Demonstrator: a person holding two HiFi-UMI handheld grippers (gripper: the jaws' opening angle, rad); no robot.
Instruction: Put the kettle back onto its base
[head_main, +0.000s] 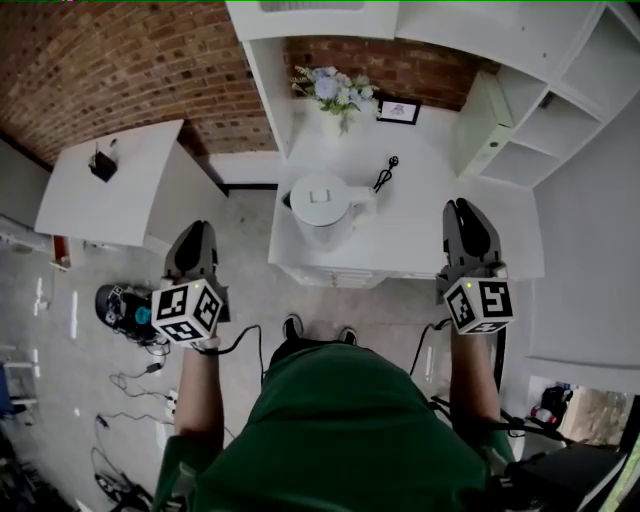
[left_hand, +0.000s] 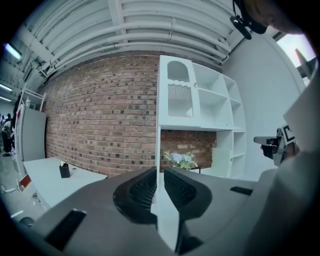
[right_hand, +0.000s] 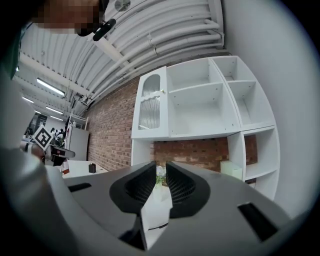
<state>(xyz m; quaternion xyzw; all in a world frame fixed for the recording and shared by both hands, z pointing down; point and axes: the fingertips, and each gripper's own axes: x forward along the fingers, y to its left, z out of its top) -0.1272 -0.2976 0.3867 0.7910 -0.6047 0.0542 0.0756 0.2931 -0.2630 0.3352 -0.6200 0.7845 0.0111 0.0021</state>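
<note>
The white kettle (head_main: 322, 208), lid on, stands on the white counter (head_main: 420, 225) straight ahead of me. I cannot make out a separate base under it. My left gripper (head_main: 196, 228) is held up to the left of the counter, well apart from the kettle, with its jaws close together and nothing between them (left_hand: 160, 175). My right gripper (head_main: 463, 207) hovers over the counter's right part, a hand's width or more from the kettle. It is shut and empty (right_hand: 161, 172). Both point towards the brick wall and shelves.
A vase of flowers (head_main: 335, 95), a small framed picture (head_main: 399, 111) and a small black object (head_main: 386, 173) sit behind the kettle. White shelves (head_main: 540, 110) rise at the right. A white table (head_main: 115, 185) with a black holder (head_main: 103, 163) stands at the left. Cables (head_main: 130, 380) lie on the floor.
</note>
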